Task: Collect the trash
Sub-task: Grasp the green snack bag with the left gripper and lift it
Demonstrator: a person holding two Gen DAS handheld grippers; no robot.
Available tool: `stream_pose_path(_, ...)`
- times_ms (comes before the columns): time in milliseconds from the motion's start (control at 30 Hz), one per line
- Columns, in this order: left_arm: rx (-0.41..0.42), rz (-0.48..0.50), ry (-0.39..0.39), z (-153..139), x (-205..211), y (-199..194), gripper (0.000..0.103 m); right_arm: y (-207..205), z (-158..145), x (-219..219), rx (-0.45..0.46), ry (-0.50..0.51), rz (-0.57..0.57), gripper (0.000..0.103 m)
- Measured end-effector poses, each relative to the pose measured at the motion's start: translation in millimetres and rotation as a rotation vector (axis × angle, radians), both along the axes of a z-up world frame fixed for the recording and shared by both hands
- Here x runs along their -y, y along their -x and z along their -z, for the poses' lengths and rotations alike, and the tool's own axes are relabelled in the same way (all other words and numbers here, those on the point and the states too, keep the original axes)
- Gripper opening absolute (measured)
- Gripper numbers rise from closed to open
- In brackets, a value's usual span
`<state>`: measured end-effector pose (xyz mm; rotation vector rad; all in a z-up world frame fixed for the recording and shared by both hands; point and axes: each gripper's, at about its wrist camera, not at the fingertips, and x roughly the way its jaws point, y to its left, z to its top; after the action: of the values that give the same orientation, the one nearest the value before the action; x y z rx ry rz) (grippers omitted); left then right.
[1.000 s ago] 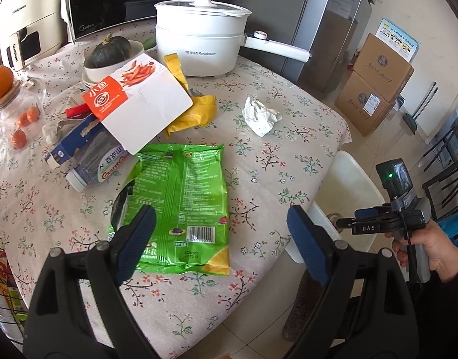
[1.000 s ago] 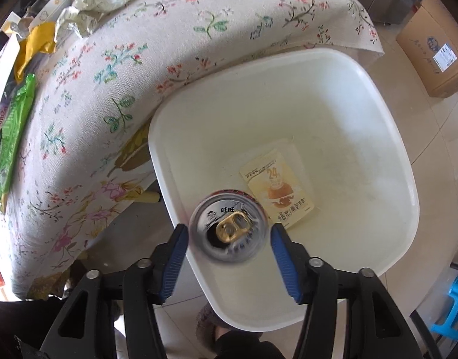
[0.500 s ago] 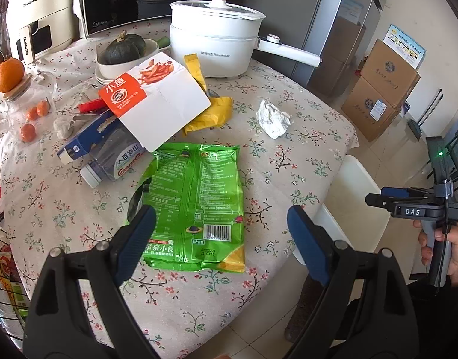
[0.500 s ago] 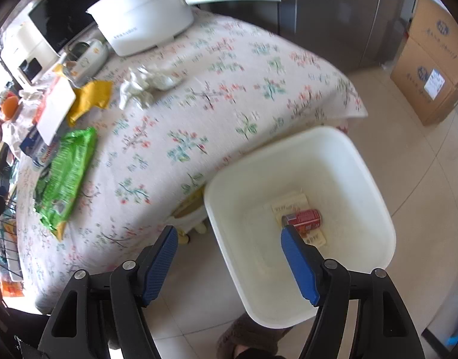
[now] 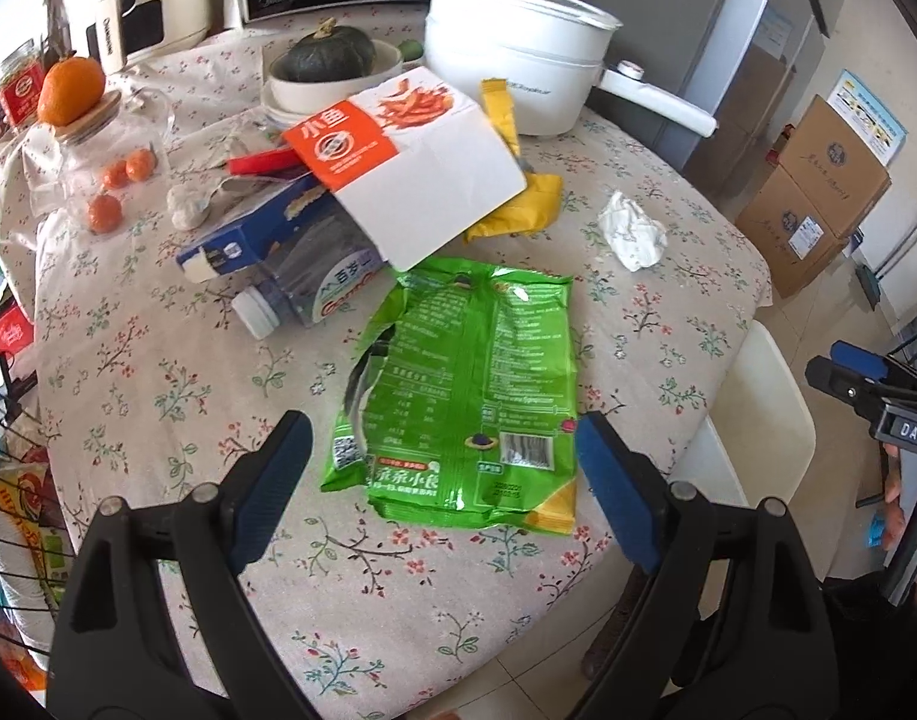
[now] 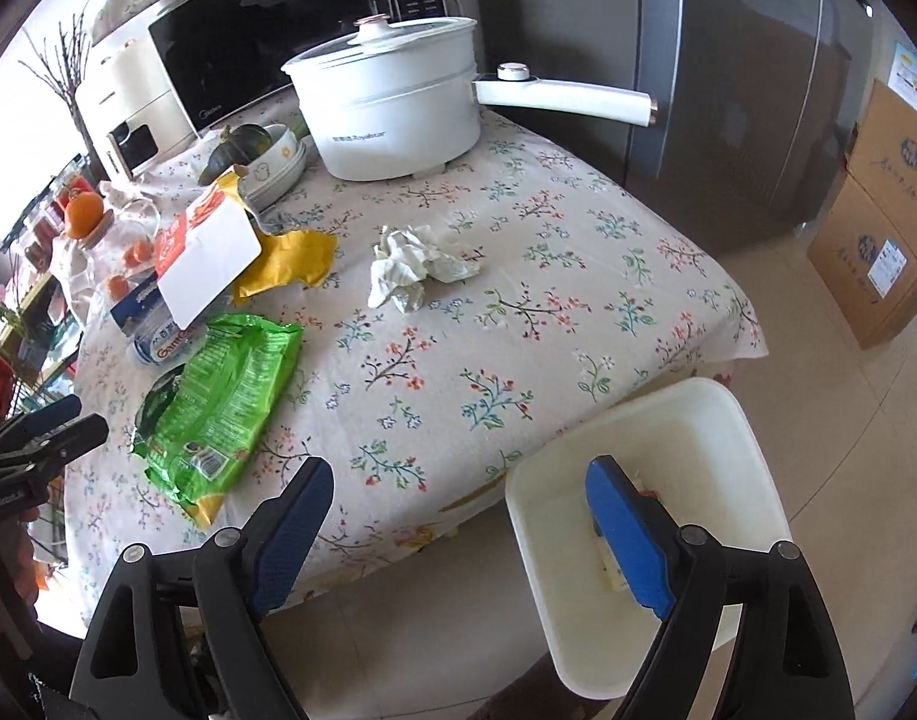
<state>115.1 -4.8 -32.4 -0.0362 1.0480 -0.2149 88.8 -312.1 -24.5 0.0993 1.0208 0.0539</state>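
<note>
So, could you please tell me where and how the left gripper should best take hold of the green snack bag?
Probably the near short edge of the green snack bag, coming down from above. It lies flat and too wide to span; that crinkled edge faces the open left gripper.

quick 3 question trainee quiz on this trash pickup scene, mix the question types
1. True or false: the green snack bag lies flat on the table.
2. What lies between the white pot and the white bin: A) crumpled tissue B) a fork C) a shoe?
3. Fill in: the left gripper holds ____.

Key: 1 true; 2 A; 3 nothing.
</note>
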Motion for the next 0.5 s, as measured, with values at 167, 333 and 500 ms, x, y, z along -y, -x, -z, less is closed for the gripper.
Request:
stream_pose_path(167,-0.053,-0.073,0.059,7,-24,-8,0.089,-6,-6,-21,0.016,0.011,-0.032,0.089)
stream_pose_path(333,-0.088,-0.105,0.085,17,-38,-15,0.089,-14,-8,-39,0.020,0.010,-0.059,0.089)
stream_pose_path(500,-0.116,-0.102,0.124,28,-47,-25,0.089,-23,-4,-59,0.002,0.013,-0.087,0.089)
